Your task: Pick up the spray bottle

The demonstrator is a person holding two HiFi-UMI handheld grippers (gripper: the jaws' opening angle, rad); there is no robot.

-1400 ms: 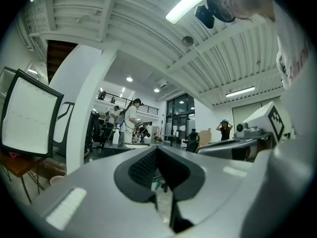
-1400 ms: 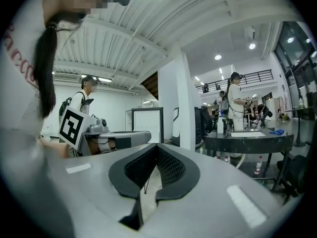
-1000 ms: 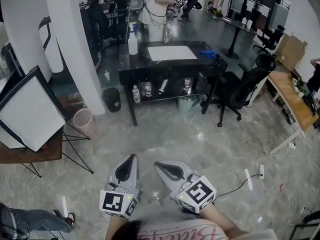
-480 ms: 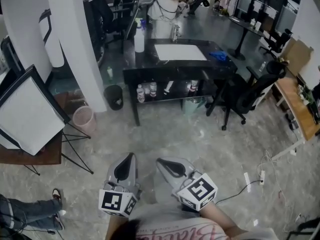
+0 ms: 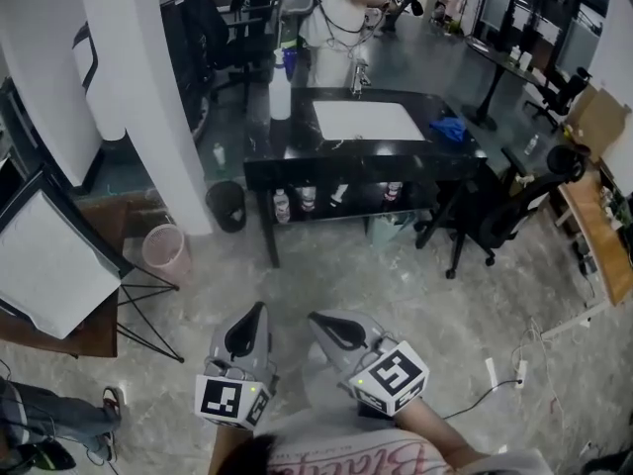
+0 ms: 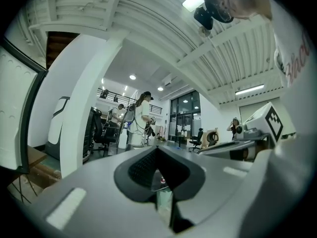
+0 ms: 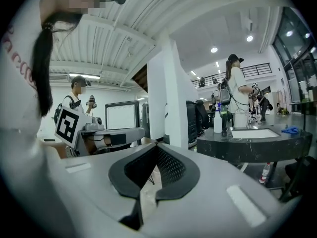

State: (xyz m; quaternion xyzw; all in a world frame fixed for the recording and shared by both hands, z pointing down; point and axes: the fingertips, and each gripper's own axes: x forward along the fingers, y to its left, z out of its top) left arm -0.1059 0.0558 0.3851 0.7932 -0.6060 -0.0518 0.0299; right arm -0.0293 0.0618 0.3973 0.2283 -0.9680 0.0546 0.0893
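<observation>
One spray bottle (image 5: 280,97) on one black surface (image 5: 465,156), upper centre. Two grippers, left gripper (image 5: 259,313) and right gripper (image 5: 316,320): jaws together, empty. Surface sits larger in frame than before

The black marble-topped surface (image 5: 297,148), with its tall white spray bottle (image 5: 280,95) and white rectangular mat (image 5: 366,120), now sits lower, further right and larger in the head view. The white framed light panel (image 5: 49,265) has slid down toward the left edge. The black office chair (image 5: 499,216) and the wooden desk (image 5: 608,250) have shifted right. The jeans-clad legs (image 5: 40,419) at lower left have changed position.
</observation>
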